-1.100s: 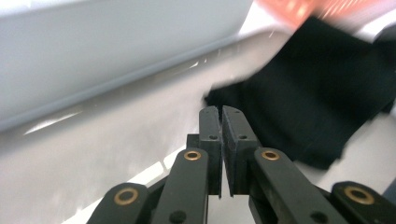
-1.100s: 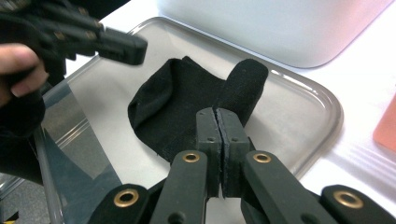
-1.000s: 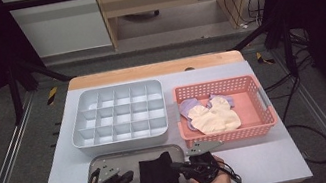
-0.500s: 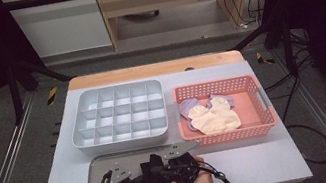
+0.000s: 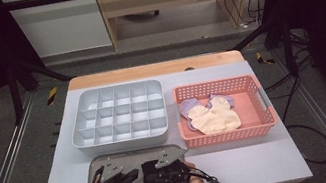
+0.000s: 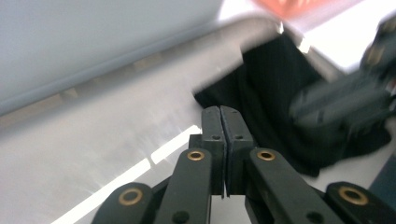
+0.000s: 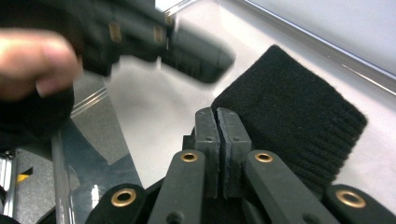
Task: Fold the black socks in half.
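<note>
A black sock [image 5: 149,167] lies on a shiny metal tray [image 5: 126,155] at the table's near edge. My left gripper [image 5: 133,177] and right gripper [image 5: 158,174] sit close together over it, each held in a hand. In the left gripper view my left gripper [image 6: 219,113] is shut and empty above the tray [image 6: 112,130], with the sock [image 6: 275,88] just beyond its tips and the other gripper blurred at the right. My right gripper [image 7: 217,115] is also shut, its tips against the ribbed cuff of the sock [image 7: 299,112]; no fabric shows between its jaws.
A grey compartment box [image 5: 119,114] stands behind the tray. To its right, a pink basket [image 5: 225,136] holds a cream sock [image 5: 214,119] and a purple sock [image 5: 188,107]. White table top [image 5: 249,162] lies to the right of the tray.
Both grippers have moved inward toward each other. A second ago they were apart with the sock spread between them; now they nearly touch and cover most of it.
</note>
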A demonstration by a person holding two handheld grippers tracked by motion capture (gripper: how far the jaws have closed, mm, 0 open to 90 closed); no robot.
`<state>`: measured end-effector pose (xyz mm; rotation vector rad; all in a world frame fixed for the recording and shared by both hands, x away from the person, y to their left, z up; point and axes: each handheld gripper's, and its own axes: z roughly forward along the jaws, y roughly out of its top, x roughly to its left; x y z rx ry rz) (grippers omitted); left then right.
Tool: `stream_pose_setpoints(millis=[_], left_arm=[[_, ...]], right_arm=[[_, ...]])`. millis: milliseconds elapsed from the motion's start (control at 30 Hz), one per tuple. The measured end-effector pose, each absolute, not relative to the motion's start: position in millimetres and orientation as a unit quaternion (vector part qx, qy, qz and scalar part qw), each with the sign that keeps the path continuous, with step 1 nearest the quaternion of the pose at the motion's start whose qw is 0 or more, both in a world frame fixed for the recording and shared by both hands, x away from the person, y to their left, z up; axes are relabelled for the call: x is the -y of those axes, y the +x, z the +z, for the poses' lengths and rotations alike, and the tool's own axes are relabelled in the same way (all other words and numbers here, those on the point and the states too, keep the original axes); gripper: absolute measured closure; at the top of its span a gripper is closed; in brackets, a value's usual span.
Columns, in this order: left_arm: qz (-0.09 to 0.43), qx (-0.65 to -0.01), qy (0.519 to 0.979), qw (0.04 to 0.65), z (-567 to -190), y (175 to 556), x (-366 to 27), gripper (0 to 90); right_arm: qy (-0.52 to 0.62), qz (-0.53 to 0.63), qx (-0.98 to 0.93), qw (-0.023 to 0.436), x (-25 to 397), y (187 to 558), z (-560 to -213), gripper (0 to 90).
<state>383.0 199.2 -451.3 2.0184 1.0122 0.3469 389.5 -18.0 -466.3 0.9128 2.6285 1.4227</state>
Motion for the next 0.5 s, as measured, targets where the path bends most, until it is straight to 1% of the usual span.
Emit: stream_pose_setpoints(millis=[167,267,367,500], left_arm=[[0.152,-0.378,0.804,0.433,-434,389,-193,79.7],[0.147,-0.364,0.812,0.431,-430,392,-184,69.7],[0.153,-0.355,0.82,0.422,-431,393,-175,62.6],[0.151,-0.366,0.829,0.395,-440,400,-171,59.7]], right_arm=[[0.289,0.456,-0.842,0.012,16,388,-468,87.7],[0.287,0.456,-0.843,0.013,16,388,-468,87.5],[0.287,0.456,-0.842,0.013,16,387,-467,87.3],[0.287,0.456,-0.842,0.015,16,386,-467,86.4]])
